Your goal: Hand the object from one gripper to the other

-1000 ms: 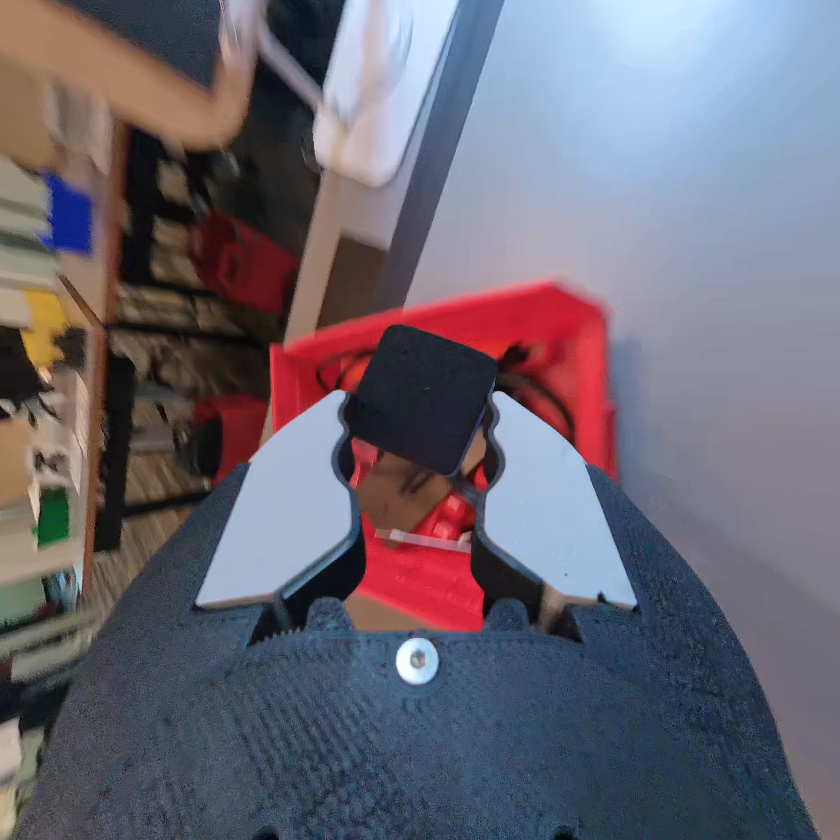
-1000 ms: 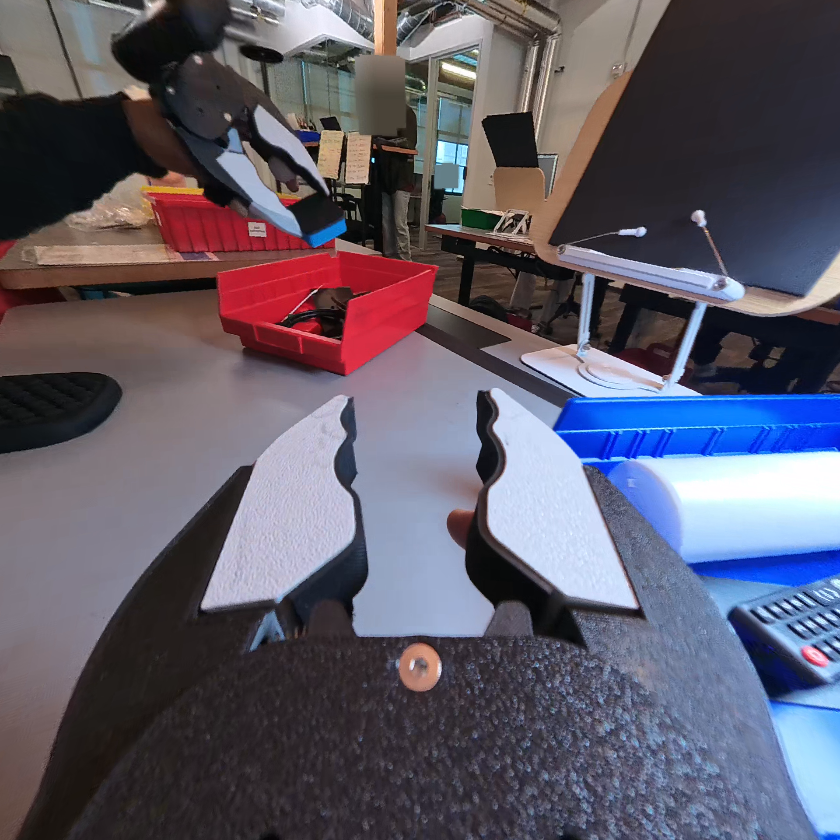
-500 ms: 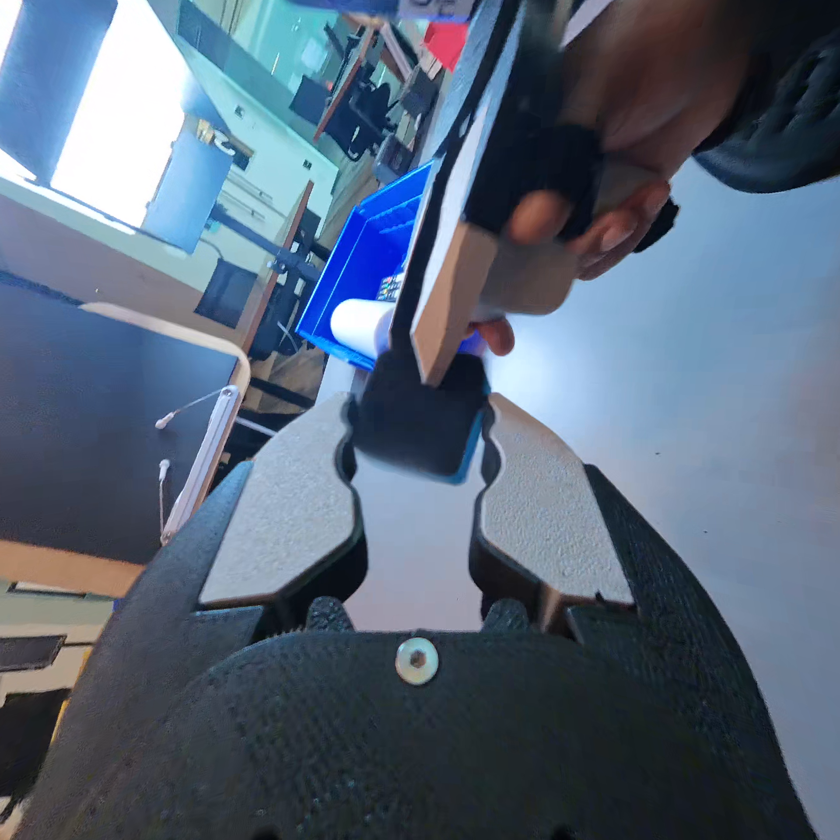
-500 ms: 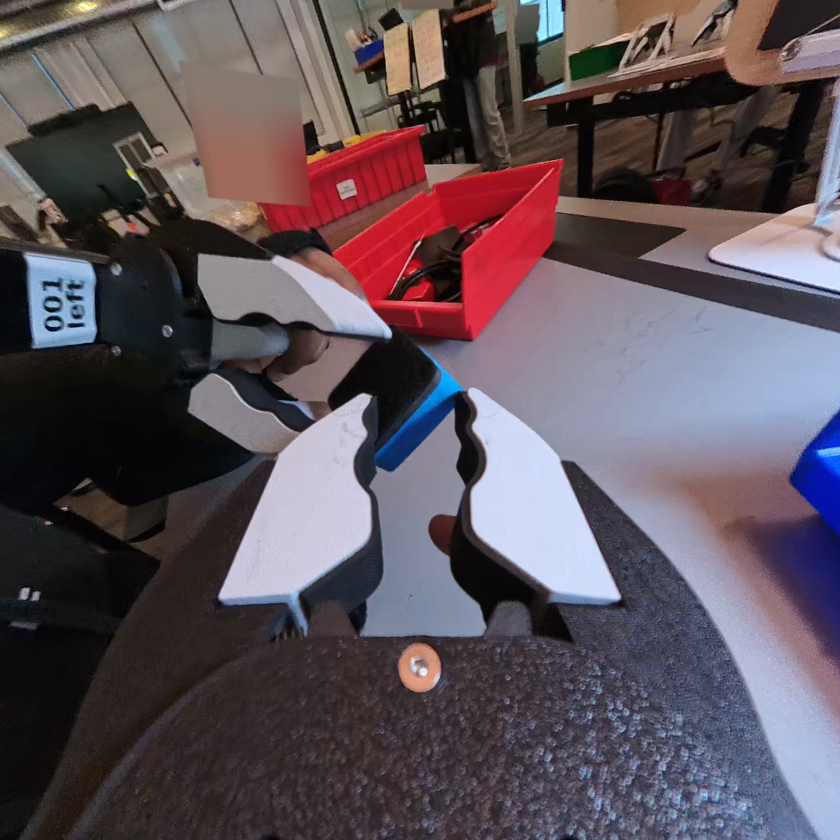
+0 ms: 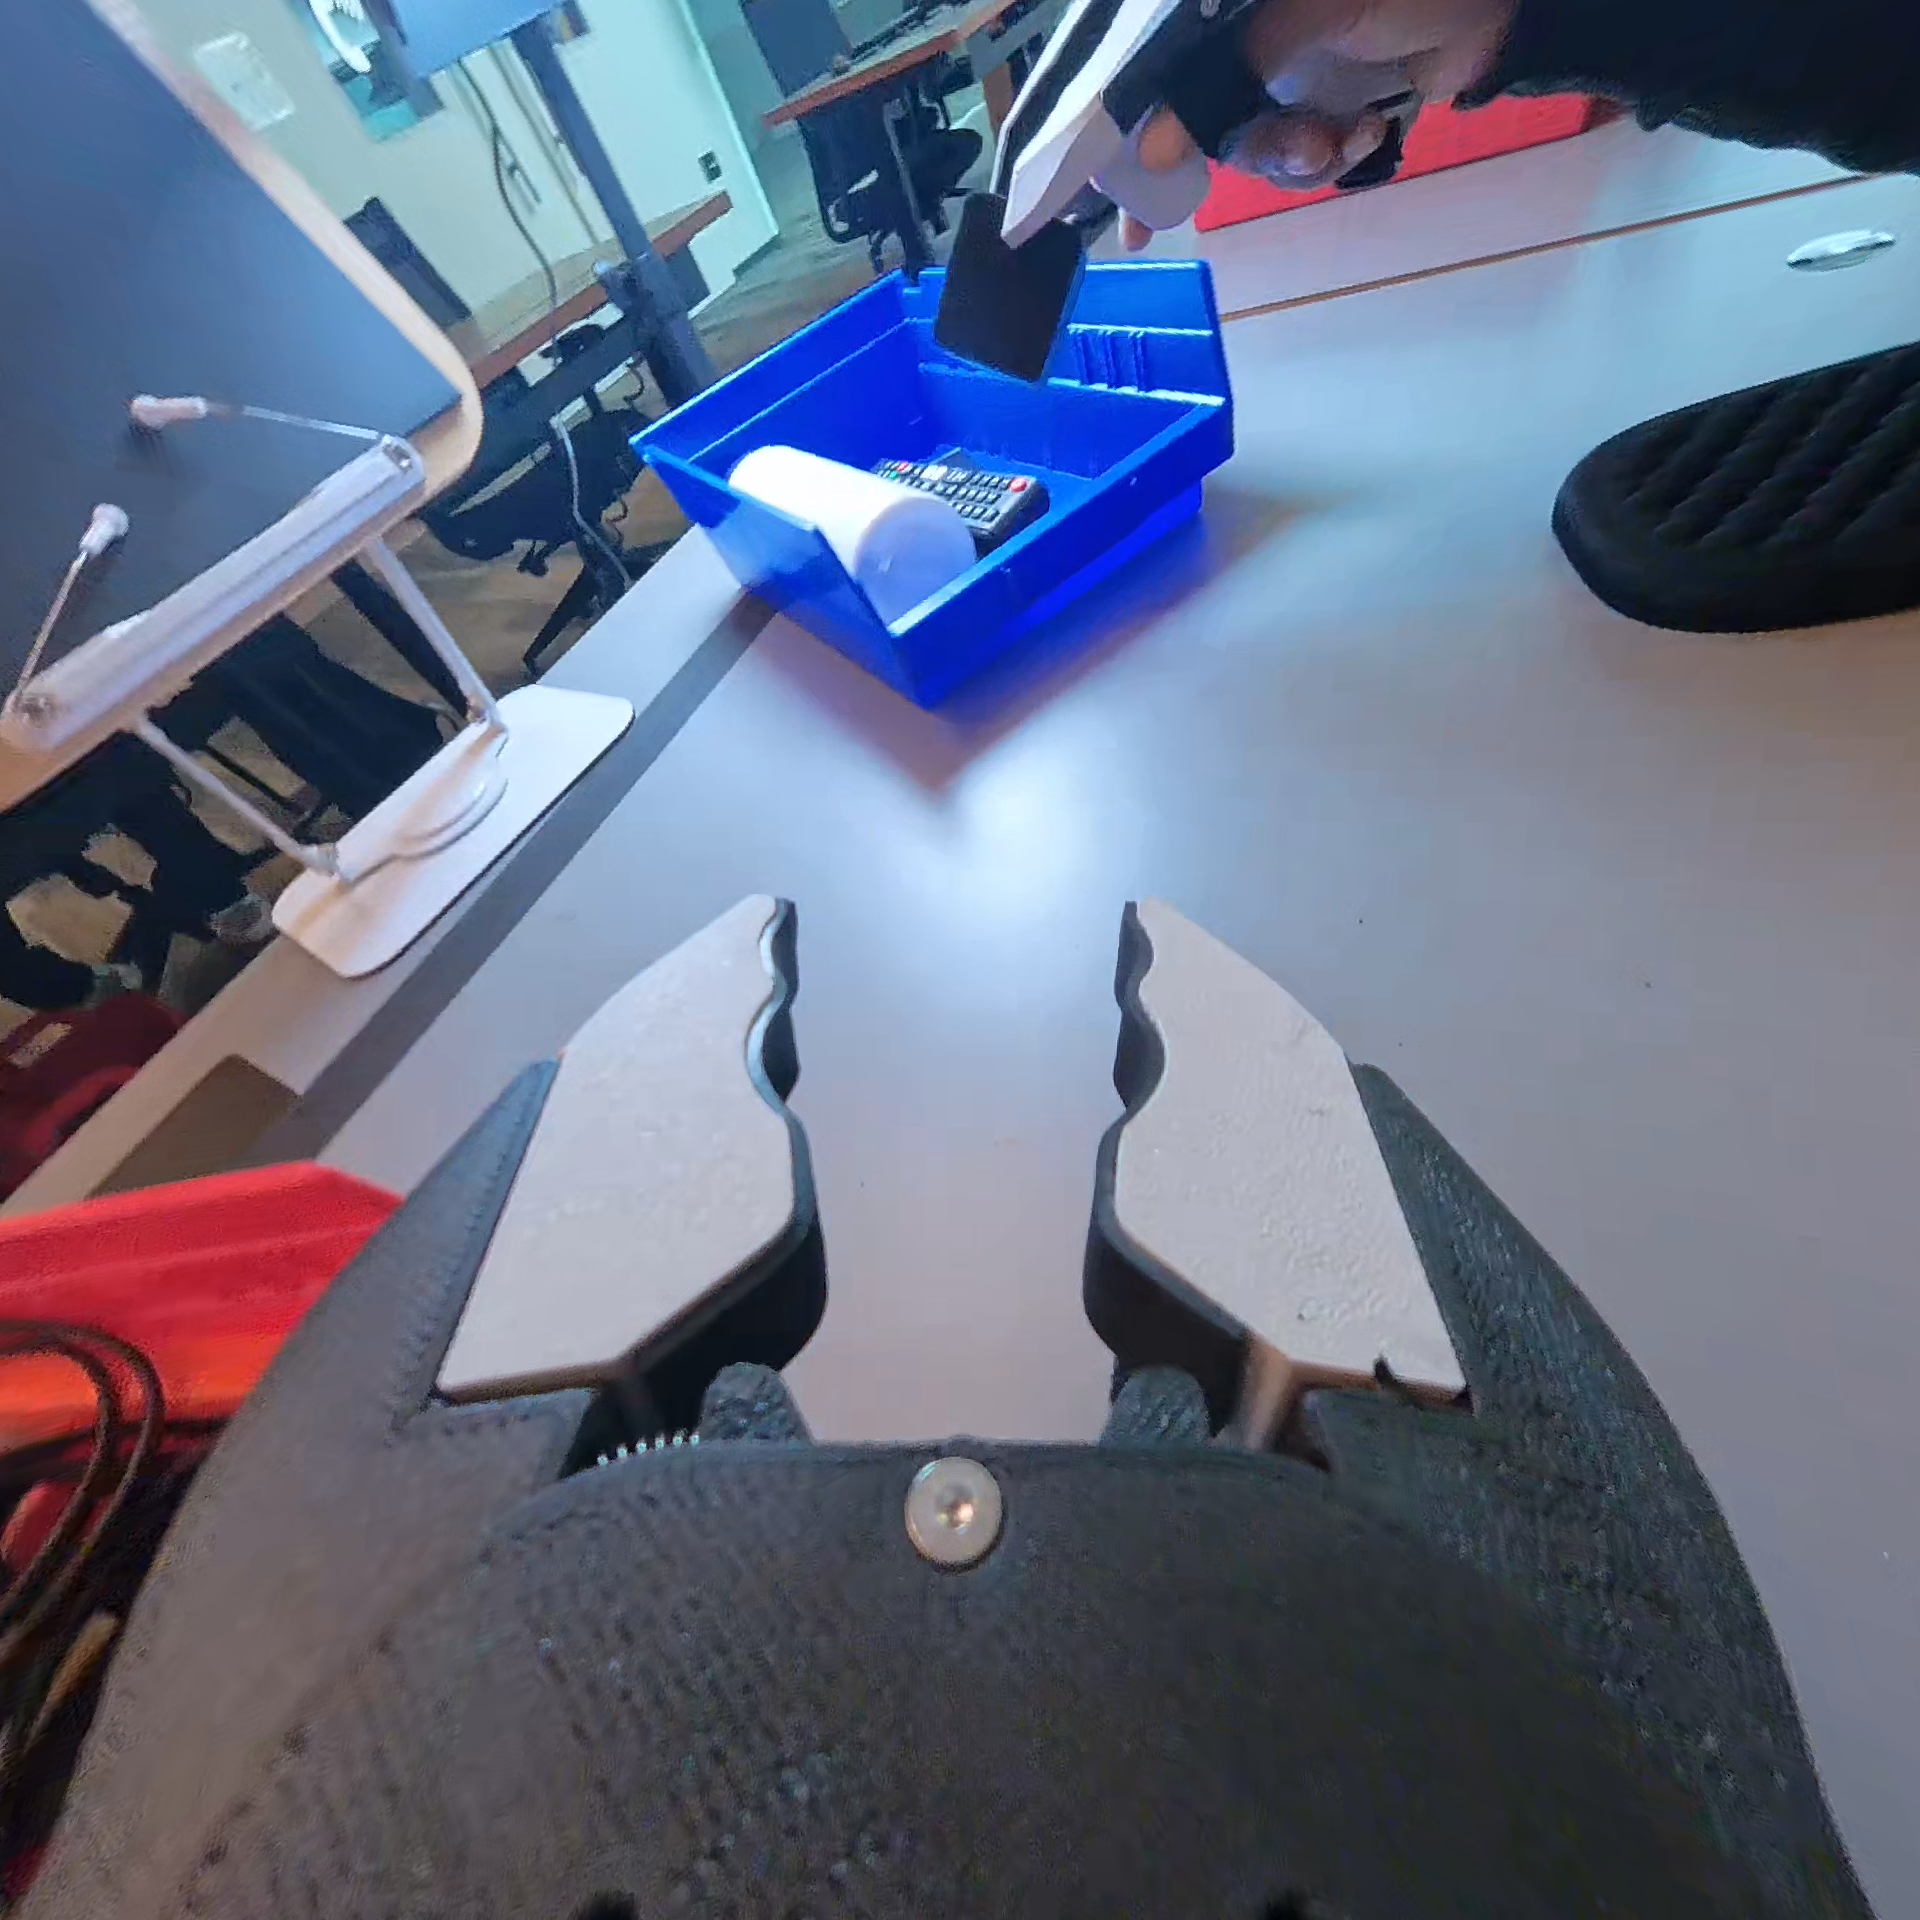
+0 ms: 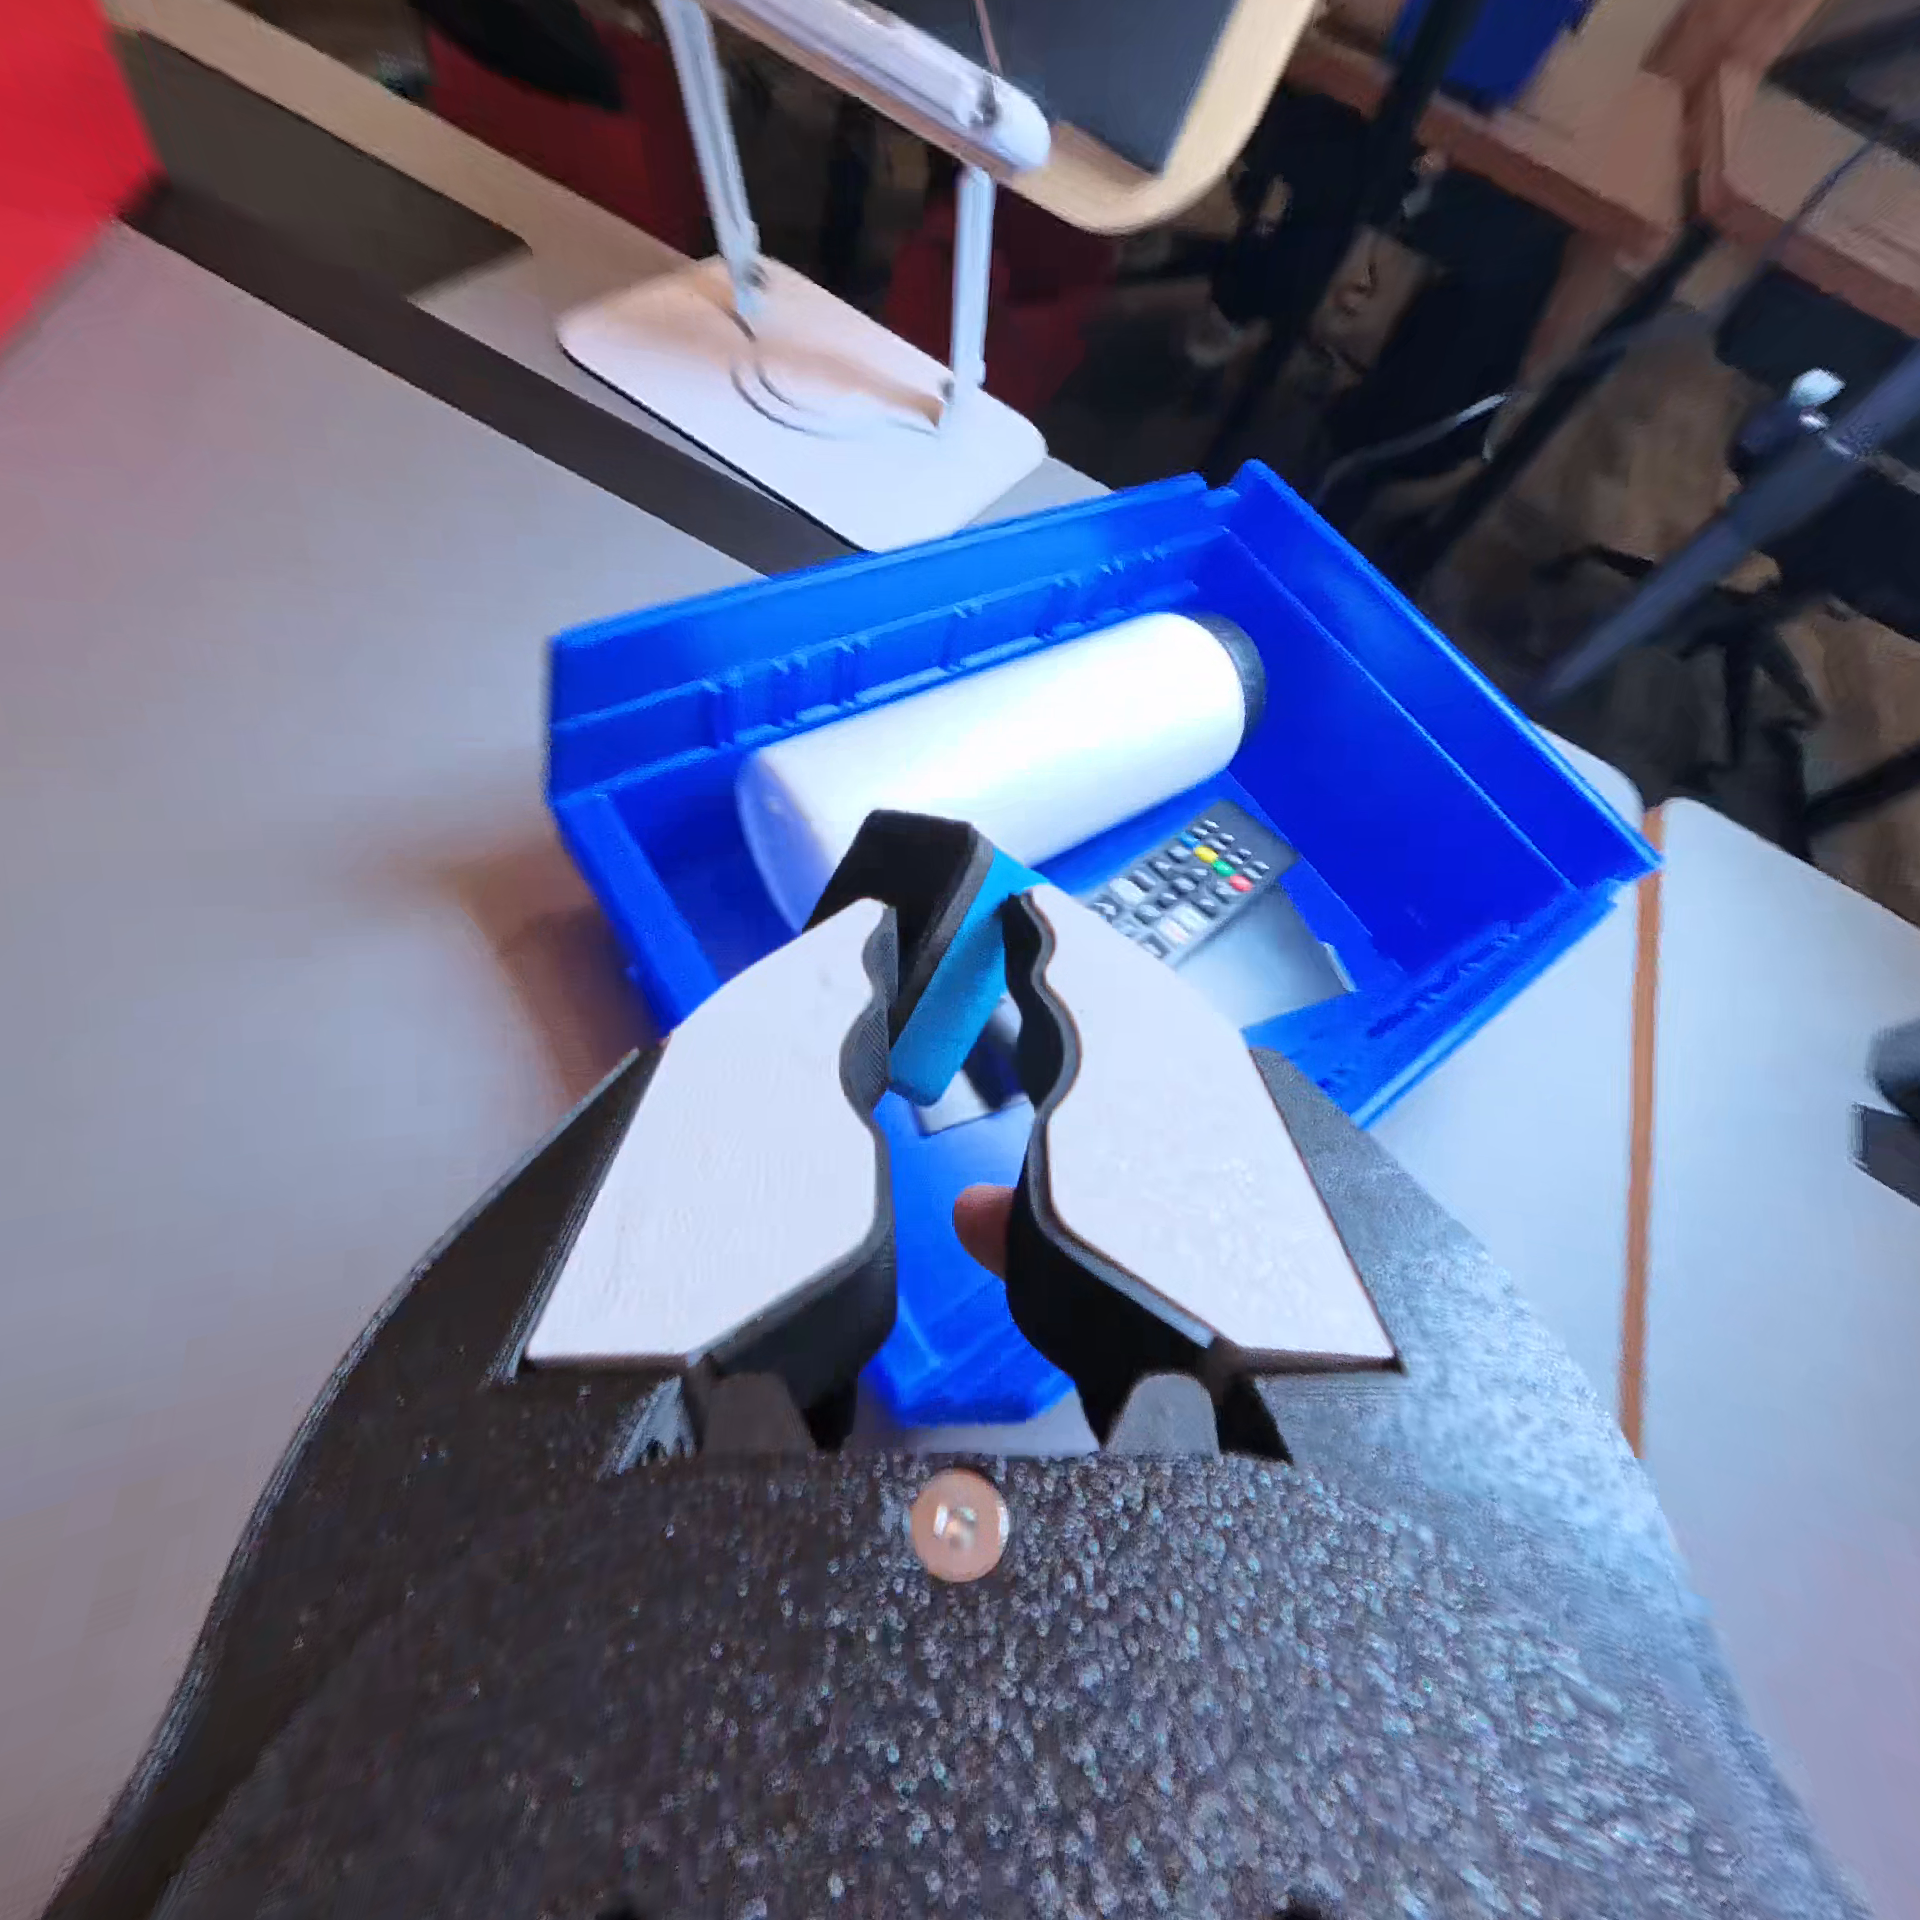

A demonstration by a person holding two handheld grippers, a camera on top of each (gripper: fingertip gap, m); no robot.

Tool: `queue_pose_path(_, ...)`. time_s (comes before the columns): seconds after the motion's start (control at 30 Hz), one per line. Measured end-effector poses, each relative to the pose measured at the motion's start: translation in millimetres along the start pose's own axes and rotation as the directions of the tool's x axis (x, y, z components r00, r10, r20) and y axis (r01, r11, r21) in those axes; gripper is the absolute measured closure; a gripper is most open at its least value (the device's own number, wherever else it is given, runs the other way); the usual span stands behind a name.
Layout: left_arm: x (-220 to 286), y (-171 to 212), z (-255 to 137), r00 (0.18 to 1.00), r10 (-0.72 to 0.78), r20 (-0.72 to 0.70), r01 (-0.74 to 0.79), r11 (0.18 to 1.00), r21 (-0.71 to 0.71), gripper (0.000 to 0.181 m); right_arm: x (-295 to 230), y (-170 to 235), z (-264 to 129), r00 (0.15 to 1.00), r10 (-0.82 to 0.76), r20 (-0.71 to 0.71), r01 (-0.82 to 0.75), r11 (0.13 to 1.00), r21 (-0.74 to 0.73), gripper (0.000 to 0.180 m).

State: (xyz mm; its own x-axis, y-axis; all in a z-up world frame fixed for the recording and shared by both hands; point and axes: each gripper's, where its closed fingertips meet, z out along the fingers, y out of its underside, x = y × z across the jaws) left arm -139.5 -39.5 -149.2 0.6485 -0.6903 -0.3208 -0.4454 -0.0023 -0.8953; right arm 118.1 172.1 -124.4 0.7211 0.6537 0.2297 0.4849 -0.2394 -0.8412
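The object is a flat pad, black on one face and blue on the other (image 6: 940, 956). My right gripper (image 6: 951, 914) is shut on it and holds it over the blue bin (image 6: 1455, 727). In the left wrist view the pad (image 5: 1003, 286) hangs from the right gripper (image 5: 1049, 213) above the blue bin (image 5: 1039, 613). My left gripper (image 5: 956, 914) is open and empty, low over the grey table (image 5: 1351, 831), well apart from the pad.
The blue bin holds a white roll (image 6: 1008, 738) and a remote control (image 6: 1195, 883). A white stand (image 5: 436, 800) carrying a dark board sits at the table's left edge. A black textured pad (image 5: 1756, 499) lies at right. A red bin (image 5: 177, 1278) with cables is at lower left. One gripper's finger ends stand about 35 cm off the other's.
The pad has passed from my left gripper to my right. The left gripper opened and drew back; the right closed on the pad and carried it over the blue bin.
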Motion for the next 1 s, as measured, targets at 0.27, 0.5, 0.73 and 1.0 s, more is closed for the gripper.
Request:
queue_pose_path(0.27,-34.9,1.6,-26.9,0.991,-0.107,0.083,0.104,0.994,0.044,0.121,33.4,-7.4,14.7,0.985,-0.057,-0.163,0.055,0.998,-0.015,0.147)
queue_pose_path(0.5,-68.7,1.8,-55.4,0.968,-0.175,0.181,0.160,0.983,0.093,0.121,9.1,-14.8,-16.3,0.995,0.065,-0.081,-0.046,0.975,0.218,0.136)
queue_pose_path(0.73,-124.4,10.7,-102.0,0.910,-0.207,0.360,0.184,0.978,0.098,0.124,-59.3,9.2,-51.1,0.996,0.070,0.060,-0.087,0.917,0.388,0.132)
queue_pose_path(1.0,-185.0,50.4,-120.9,0.910,-0.066,0.410,0.188,0.946,-0.264,0.137,-95.2,27.7,-41.9,0.984,0.047,0.173,-0.121,0.887,0.445,0.130)
